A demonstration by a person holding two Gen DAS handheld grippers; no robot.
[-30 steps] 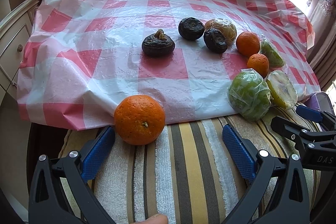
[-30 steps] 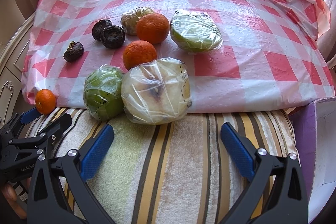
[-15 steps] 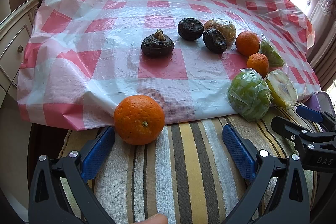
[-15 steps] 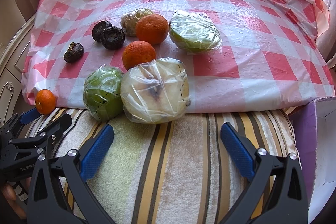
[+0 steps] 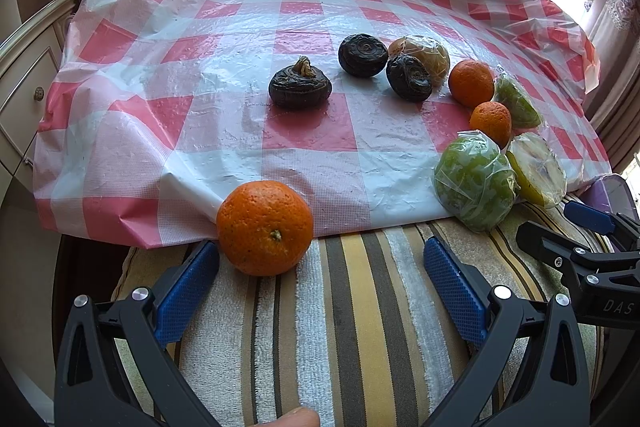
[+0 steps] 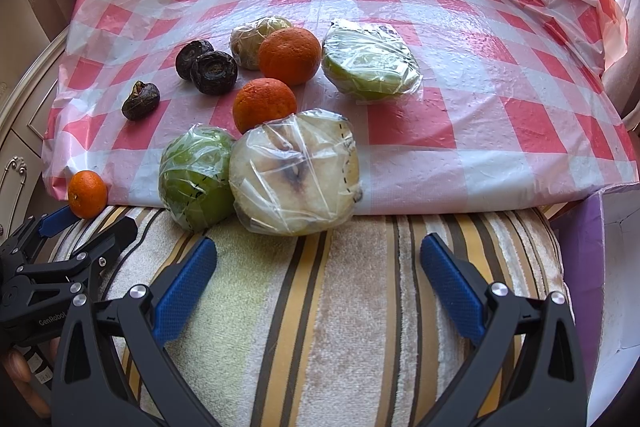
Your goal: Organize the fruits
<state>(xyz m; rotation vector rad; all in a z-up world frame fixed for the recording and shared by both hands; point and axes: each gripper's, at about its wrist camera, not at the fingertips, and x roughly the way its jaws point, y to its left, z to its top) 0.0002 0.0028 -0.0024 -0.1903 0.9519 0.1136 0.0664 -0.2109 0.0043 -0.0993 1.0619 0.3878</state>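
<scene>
Both claws gape: the orange (image 5: pixel 265 227) apparently touches the left claw (image 5: pixel 320 277)'s left finger.

Red-white checked tablecloth (image 5: pixel 224 39); orange tangerine (image 5: pixel 264 227); striped towel (image 5: pixel 360 327).

White letters "DAS" stand on the black body of the right claw (image 5: pixel 592 227), cut off by the left wrist view's edge. "GenRobot" is printed in white on the left claw's (image 6: pixel 76 223) black body.
</scene>
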